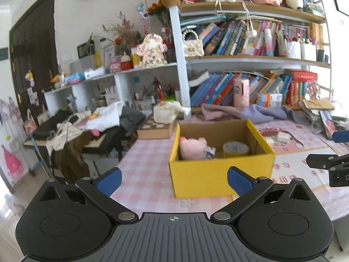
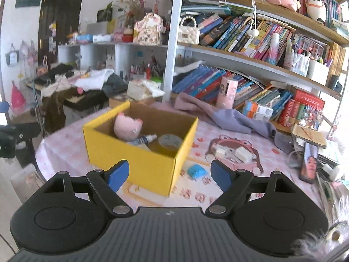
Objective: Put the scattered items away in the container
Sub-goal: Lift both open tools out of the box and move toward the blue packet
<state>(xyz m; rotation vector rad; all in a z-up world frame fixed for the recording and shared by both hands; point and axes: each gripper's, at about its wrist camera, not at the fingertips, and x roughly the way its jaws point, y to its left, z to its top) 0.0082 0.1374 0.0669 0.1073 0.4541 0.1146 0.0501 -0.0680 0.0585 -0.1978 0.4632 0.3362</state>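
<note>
A yellow cardboard box (image 1: 218, 174) (image 2: 130, 155) stands on the pink checked table. Inside it lie a pink plush pig (image 1: 193, 147) (image 2: 128, 126), a roll of tape (image 1: 235, 149) (image 2: 170, 140) and a small bottle (image 2: 146, 139). A small blue item (image 2: 197, 171) lies on the cloth just right of the box. Two white erasers (image 2: 242, 154) lie further right. My left gripper (image 1: 174, 182) is open and empty, in front of the box. My right gripper (image 2: 170, 175) is open and empty, near the box's front corner and the blue item.
A purple cloth (image 2: 229, 118) and a pink cylinder (image 2: 228, 92) lie by the bookshelf (image 2: 261, 65) at the back. A phone (image 2: 308, 163) and stacked papers sit at the right. A tissue box (image 1: 163, 114) and a cluttered side table (image 1: 76, 131) are at the left.
</note>
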